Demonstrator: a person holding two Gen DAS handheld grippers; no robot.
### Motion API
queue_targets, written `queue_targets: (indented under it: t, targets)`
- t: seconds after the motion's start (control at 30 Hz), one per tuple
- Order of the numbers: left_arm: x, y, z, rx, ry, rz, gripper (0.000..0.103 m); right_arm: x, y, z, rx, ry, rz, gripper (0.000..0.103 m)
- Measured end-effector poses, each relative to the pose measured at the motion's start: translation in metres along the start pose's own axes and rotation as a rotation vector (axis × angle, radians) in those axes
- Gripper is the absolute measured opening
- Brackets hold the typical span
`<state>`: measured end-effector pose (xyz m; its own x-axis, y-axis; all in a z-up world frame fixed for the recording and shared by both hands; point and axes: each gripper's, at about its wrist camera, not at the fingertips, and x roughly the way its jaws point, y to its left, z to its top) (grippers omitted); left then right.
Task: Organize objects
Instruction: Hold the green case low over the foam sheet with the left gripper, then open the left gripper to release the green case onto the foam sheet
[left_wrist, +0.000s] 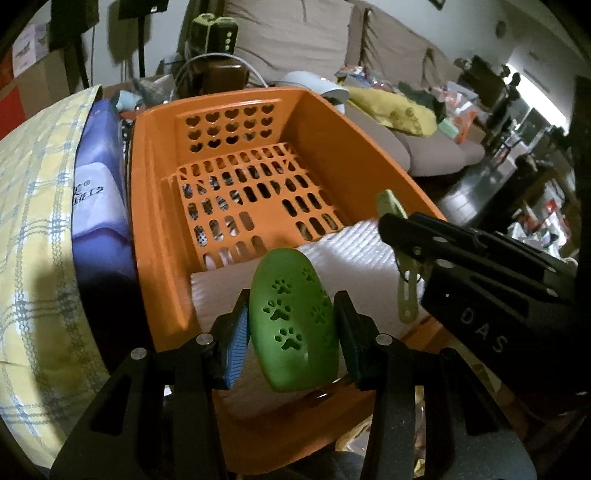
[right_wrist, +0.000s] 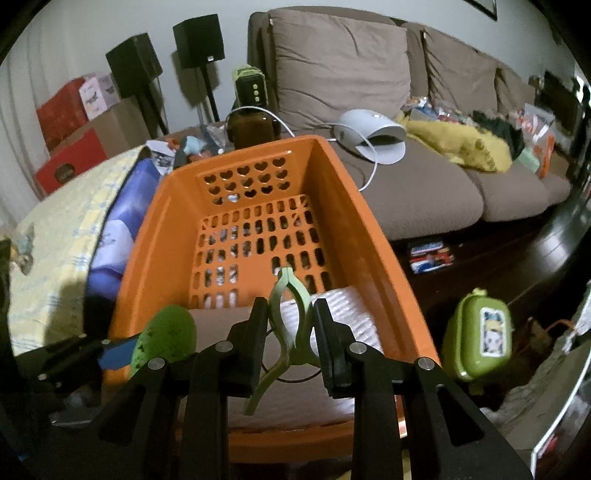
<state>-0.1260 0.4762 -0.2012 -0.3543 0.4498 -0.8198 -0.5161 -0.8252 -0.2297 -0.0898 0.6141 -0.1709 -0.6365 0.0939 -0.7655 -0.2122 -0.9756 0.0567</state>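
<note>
An orange perforated basket (left_wrist: 155, 206) (right_wrist: 373, 236) stands in front of both grippers, with a white paper roll (left_wrist: 343, 254) (right_wrist: 343, 306) lying at its near end. My left gripper (left_wrist: 291, 328) is shut on a green oval piece with paw-print cutouts (left_wrist: 291, 317), held over the basket's near end; it also shows in the right wrist view (right_wrist: 166, 339). My right gripper (right_wrist: 290, 332) is shut on a pale green clothes peg (right_wrist: 291, 314), just to the right over the roll; the peg also shows in the left wrist view (left_wrist: 404, 280).
A yellow checked cloth (left_wrist: 40, 229) and a purple pack (left_wrist: 99, 192) press against the basket's left side. A brown sofa (right_wrist: 424, 184) with a white device (right_wrist: 373, 136) and clutter lies behind. A green case (right_wrist: 476, 336) sits low right.
</note>
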Motion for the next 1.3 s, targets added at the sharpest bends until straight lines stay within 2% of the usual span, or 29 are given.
queue_targets:
  t: [0.87,0.9,1.0,1.23,1.3]
  targets:
    - [0.005,-0.005,-0.006,0.008,0.024,0.017,0.041,0.006,-0.005,-0.002,0.026,0.043,0.008,0.026]
    - [0.006,-0.004,-0.006,0.007,0.033,0.011,0.042,0.006,-0.006,-0.002,0.038,0.047,0.009,0.027]
    - [0.002,-0.006,-0.006,0.01,0.024,0.023,0.06,0.006,-0.009,-0.002,0.06,0.052,0.006,0.041]
    - [-0.015,0.0,-0.003,0.038,-0.006,0.065,0.06,0.002,-0.011,0.0,0.075,0.035,0.003,0.047]
    - [-0.021,0.004,-0.003,0.035,-0.011,0.045,0.06,-0.001,-0.012,0.001,0.082,0.025,-0.003,0.053]
